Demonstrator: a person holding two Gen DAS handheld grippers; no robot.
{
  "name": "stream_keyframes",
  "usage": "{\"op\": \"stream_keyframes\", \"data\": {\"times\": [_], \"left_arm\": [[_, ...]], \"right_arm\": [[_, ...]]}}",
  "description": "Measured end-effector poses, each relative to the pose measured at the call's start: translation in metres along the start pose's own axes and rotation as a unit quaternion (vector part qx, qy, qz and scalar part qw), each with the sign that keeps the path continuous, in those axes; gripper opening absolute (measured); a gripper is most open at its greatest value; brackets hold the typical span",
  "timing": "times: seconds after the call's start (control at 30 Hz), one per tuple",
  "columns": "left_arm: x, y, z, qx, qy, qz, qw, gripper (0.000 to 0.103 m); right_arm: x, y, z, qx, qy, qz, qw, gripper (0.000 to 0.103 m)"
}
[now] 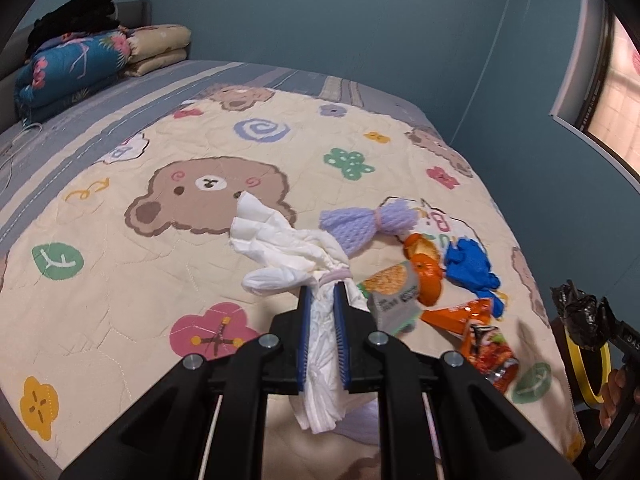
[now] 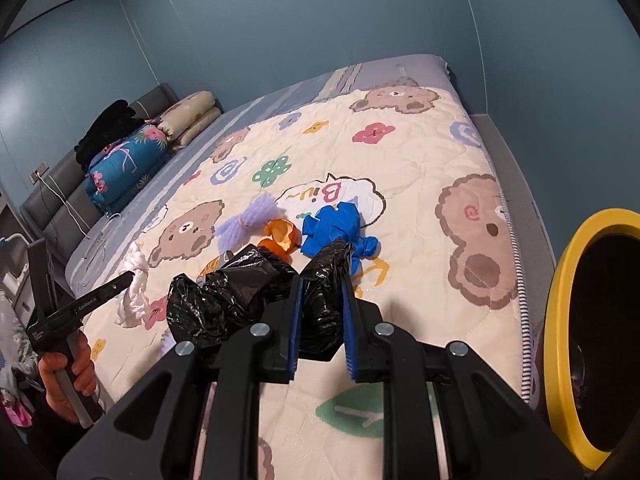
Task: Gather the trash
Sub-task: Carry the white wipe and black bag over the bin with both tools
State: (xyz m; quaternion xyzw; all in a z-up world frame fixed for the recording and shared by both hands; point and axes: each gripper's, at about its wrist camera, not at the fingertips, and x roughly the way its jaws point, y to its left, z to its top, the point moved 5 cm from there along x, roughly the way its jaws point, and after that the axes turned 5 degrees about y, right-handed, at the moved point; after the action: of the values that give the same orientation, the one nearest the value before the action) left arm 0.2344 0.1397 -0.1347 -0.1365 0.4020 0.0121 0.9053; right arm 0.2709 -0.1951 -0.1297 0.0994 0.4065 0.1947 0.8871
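Nearest to me, my left gripper (image 1: 323, 292) is clamped narrow on a wad of white tissue paper (image 1: 288, 248), the blue pads pinching its twisted waist so that one end hangs below the jaws and the other fans out beyond them, clear of the bedspread (image 1: 120, 240). My right gripper (image 2: 320, 284) is likewise clamped narrow, on crumpled black plastic (image 2: 232, 296) that I take to be a bin bag; a loose fold of it bulges out to the left of the jaws.

Low on my right, beside the near edge of the bed, stands the yellow-rimmed bin (image 2: 560, 288), its dark mouth turned towards me. That is where I judge the tissue belongs. To do it well I should keep the pinch firm, carry the wad right across over the rim, and let go only once the hanging tail is inside, since the paper is light and could snag on the rim. The black plastic must stay out of the way, so my two hands should not cross.

Further out on the bedspread the rest of the trash waits: orange snack wrappers (image 1: 480, 332) nearest, then orange peel (image 1: 424, 268), a crumpled blue glove (image 1: 472, 268) to its right, and a lilac foam net (image 1: 360, 224) beyond. Folded quilts (image 1: 80, 64) lie at the far left.
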Motion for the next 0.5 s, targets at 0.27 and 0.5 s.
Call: {"op": "stream_keyframes", "data": {"times": [0.27, 0.5], "left_arm": [[-0.009, -0.042, -0.010, 0.022, 0.007, -0.041, 0.9989, 0.011], [-0.018, -0.093, -0.011, 0.058, 0.005, -0.073, 0.9956, 0.011]], "right_arm": [[-0.015, -0.023, -0.013, 0.019, 0.027, -0.007, 0.999, 0.017], [-0.060, -0.046, -0.013, 0.024, -0.008, -0.031, 0.999, 0.017]]}}
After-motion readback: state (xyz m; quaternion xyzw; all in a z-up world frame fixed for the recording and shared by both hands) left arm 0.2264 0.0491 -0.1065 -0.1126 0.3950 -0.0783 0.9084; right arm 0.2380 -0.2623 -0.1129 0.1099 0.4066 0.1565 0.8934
